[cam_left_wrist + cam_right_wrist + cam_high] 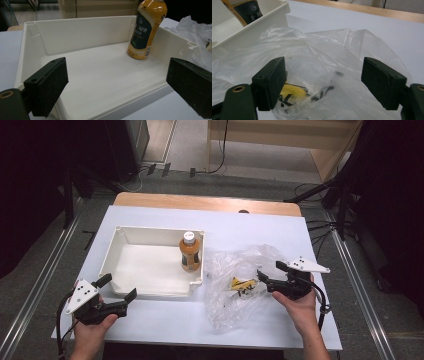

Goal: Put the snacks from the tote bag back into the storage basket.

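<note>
Plastic bag (240,285) lies crumpled on the white table (260,227), just right of the white bin (150,260), with a small yellow-and-black packet (243,284) showing through its film. I have the right gripper (263,277) brought in low from the bag's right side, jaws wide apart and closed on nothing; in the right gripper view they straddle the loose film with the yellow item (293,91) just beside the left pad — my guess is that this lines up a pinch on the packet or on the bag around it. My left gripper (120,287) hovers at the bin's near edge, also wide open and empty, probably waiting to steady the bin or take a handoff. Inside the bin an orange drink bottle (190,251) stands upright against the right wall, cap up. The packet's long axis runs roughly left to right across the table, slightly tilted, one end pointing toward my right gripper — which end is the opening I cannot tell through the wrinkled film.
</note>
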`<state>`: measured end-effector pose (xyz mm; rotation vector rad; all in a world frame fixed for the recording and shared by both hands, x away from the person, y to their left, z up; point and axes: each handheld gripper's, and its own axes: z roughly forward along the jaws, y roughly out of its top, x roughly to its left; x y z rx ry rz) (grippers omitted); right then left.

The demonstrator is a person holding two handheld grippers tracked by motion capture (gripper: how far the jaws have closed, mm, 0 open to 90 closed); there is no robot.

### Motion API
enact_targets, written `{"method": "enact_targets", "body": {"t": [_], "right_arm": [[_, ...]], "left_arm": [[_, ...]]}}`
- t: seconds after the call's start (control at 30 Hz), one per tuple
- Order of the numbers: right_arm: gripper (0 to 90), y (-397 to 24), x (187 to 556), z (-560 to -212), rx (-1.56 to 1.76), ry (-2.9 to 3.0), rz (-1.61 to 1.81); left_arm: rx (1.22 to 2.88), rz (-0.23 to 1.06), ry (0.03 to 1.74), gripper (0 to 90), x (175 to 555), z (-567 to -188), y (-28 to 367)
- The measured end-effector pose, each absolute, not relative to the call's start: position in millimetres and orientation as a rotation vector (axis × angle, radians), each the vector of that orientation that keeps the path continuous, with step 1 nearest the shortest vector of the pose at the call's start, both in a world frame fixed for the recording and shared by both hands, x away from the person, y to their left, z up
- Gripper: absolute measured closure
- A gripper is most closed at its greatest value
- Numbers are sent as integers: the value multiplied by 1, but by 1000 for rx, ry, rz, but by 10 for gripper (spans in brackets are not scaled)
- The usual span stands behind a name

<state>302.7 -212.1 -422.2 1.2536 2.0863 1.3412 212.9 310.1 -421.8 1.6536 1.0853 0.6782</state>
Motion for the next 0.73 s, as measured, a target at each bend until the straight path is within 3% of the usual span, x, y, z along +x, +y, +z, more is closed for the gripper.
{"method": "enact_targets", "body": {"t": [0.73], "right_arm": [[193, -238, 283, -432, 1306, 2055, 1293]], "left_arm": [[1647, 689, 1089, 41, 213, -421, 311]]}}
